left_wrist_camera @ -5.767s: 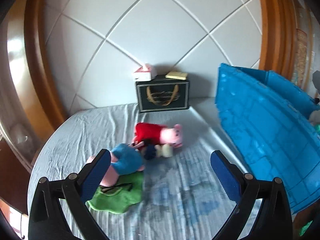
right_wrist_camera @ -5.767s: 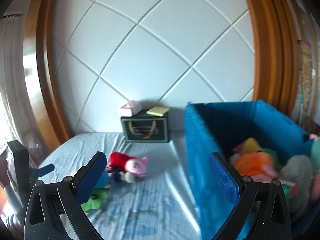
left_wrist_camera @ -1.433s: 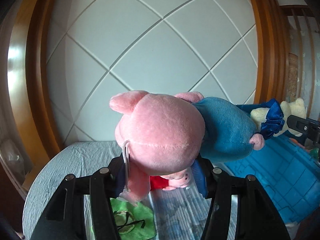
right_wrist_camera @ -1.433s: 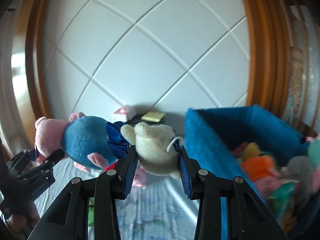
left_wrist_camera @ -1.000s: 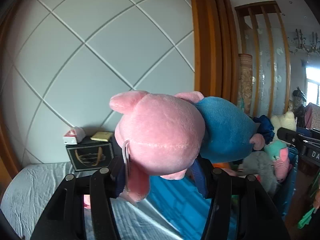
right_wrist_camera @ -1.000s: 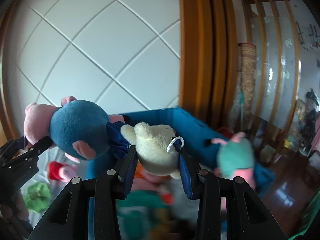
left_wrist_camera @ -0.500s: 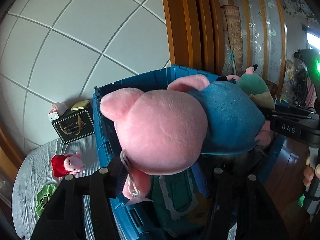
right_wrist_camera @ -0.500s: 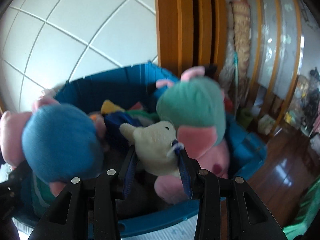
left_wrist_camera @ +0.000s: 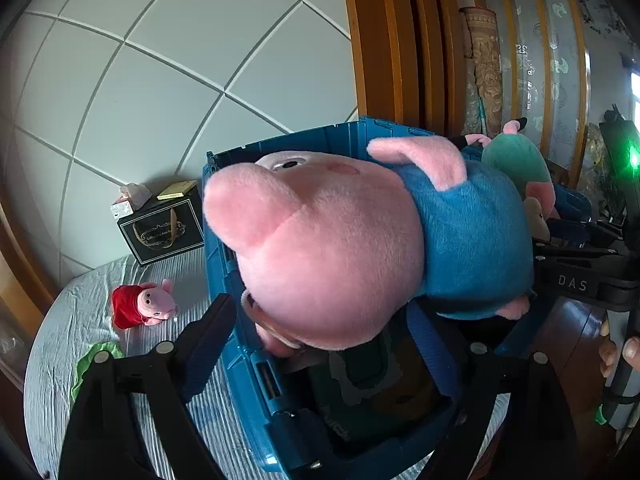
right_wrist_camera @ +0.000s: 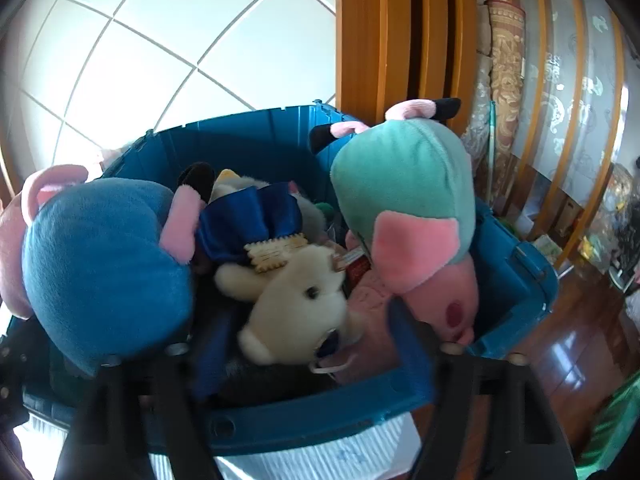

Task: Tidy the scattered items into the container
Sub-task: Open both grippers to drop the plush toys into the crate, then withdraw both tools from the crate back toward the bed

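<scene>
We had both jaws wide, gripping nothing: the pig (left_wrist_camera: 340, 248) and bear (right_wrist_camera: 296, 308) sat just over the bin (right_wrist_camera: 516, 280). The left gripper (left_wrist_camera: 320, 344) was nearer the red pig (left_wrist_camera: 140, 305) on the bed (left_wrist_camera: 64, 344).

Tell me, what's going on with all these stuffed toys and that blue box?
A person with a claw in each hand is tidying toys into the blue box. Both claws are open over it. The left claw has the pink pig in blue right in front of it; the right claw has a cream bear lying in the box. A red-dressed pig and a green toy lie on the bed.
</scene>
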`<state>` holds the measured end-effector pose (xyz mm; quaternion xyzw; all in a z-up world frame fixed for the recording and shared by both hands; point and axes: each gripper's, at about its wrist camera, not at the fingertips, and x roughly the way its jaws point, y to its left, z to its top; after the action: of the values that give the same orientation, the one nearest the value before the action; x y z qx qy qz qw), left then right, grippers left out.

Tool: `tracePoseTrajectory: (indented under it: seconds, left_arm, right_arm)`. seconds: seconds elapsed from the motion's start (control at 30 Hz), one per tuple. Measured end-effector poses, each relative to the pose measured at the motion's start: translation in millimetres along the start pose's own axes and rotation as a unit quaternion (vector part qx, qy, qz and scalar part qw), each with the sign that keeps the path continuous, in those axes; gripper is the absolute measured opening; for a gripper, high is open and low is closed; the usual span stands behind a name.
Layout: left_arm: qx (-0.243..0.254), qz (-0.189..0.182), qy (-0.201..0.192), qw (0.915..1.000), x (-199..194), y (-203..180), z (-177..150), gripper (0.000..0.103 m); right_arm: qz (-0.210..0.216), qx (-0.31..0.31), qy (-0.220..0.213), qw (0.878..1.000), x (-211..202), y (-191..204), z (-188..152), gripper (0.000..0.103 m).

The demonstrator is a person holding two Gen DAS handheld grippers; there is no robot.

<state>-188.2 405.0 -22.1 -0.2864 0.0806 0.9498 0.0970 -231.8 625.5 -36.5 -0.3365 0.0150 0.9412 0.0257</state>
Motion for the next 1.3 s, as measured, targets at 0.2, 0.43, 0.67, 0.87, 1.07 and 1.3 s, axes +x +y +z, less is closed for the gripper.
tracePoseTrajectory:
  seconds: [0.2, 0.43, 0.67, 0.87, 1.07, 1.3]
  left_arm:
    - [-0.011, 0.002, -0.012, 0.9999, -21, 15, -3, 0.096]
    - [-0.017, -0.019, -0.032, 0.9992, -51, 34, -14, 0.101]
    - [-0.016, -0.054, -0.041, 0.9976, -80, 47, -33, 0.101]
    - [-0.02, -0.067, -0.042, 0.9966, -105, 67, -57, 0.103]
    - [-0.031, -0.062, -0.036, 0.997, -125, 101, -83, 0.103]
    - [-0.055, -0.028, -0.026, 0.9978, -136, 161, -111, 0.103]
  right_arm:
    - [-0.003, 0.009, -0.017, 1.0, -23, 3, -3, 0.084]
    - [-0.03, 0.027, -0.048, 0.998, -67, 15, -8, 0.095]
    - [-0.06, 0.033, -0.078, 0.995, -126, 39, -29, 0.103]
    - [-0.06, 0.041, -0.087, 0.994, -169, 66, -55, 0.103]
    - [-0.031, 0.026, -0.096, 0.995, -199, 120, -74, 0.103]
    - [0.019, -0.009, -0.097, 0.995, -196, 196, -78, 0.103]
